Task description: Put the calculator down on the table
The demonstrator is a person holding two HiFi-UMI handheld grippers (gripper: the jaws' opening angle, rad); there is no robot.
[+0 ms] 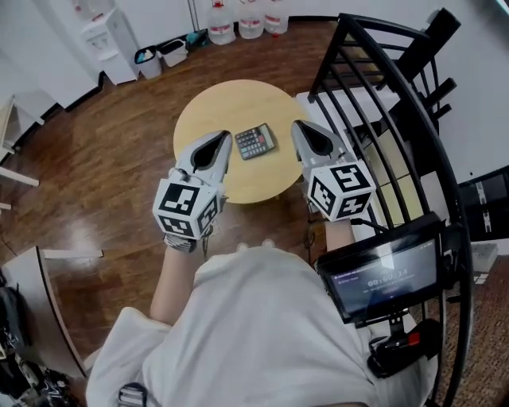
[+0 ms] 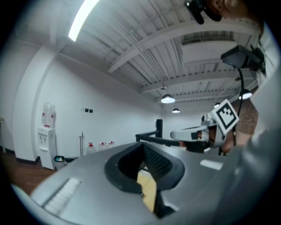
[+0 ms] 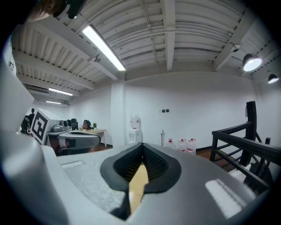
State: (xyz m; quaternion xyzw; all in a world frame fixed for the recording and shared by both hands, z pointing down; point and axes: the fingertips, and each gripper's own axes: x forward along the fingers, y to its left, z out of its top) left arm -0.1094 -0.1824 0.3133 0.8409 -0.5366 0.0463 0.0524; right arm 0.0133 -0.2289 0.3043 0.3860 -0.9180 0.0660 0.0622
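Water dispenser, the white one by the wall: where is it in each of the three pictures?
Head view: water dispenser at top left, against the wall.
Left gripper view: far left, by the wall.
Right gripper view: near the centre, at the far wall.
Shared landmark: water jugs on the floor to its right.

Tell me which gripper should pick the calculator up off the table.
Left, narrowly: the left gripper looks slightly nearer the calculator than the right gripper. Both flank it, shut and empty, so either must open first.
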